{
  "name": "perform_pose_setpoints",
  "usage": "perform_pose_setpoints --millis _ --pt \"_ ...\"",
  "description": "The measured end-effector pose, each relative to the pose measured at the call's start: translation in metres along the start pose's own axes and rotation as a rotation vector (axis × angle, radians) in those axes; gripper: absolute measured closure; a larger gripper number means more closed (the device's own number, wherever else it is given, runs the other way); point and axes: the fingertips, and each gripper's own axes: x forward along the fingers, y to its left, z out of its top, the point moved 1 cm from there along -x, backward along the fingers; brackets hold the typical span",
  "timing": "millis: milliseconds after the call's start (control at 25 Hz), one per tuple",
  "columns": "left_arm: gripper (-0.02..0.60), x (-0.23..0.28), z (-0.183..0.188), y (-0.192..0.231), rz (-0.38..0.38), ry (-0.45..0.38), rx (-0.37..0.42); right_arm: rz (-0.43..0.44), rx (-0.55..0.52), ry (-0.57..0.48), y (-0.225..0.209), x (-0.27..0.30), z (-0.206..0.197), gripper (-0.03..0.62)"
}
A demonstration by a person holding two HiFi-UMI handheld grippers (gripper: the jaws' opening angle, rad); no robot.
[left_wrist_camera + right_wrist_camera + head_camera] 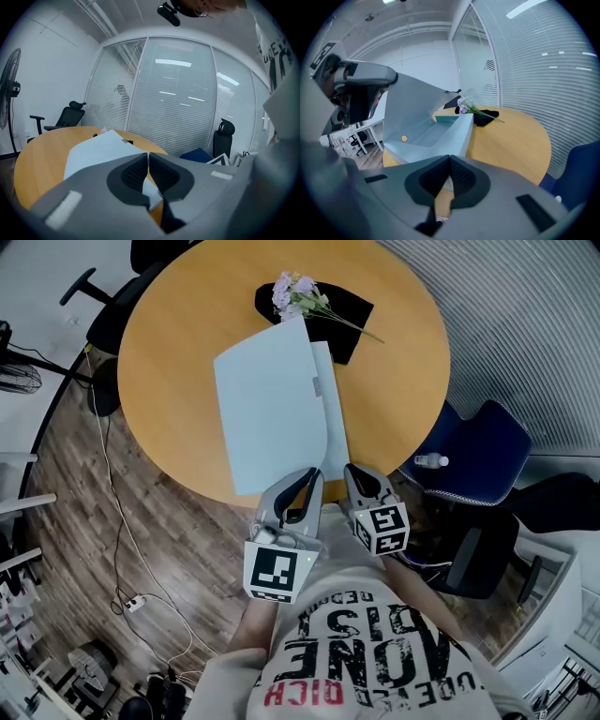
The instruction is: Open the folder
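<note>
Near corners of the folder [272, 409] behind the left hand-held gripper [312, 476] and right hand-held gripper [352, 472]

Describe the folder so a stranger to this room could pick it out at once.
Start at the round wooden table. On its near side, reaching the edge, lies the folder, a big flat pale blue rectangle with its cover partly lifted. Its only neighbours, a black cloth and lilac flowers, sit at its far end.
</note>
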Motion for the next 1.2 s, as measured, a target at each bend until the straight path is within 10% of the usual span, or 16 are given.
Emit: perform_pose_setpoints --millis 1200 --pt "0.568 -0.066 0.034 0.044 0.091 -0.147 -0.071 -0.097 0.01 0.029 -0.003 0.0 -0.002 0.582"
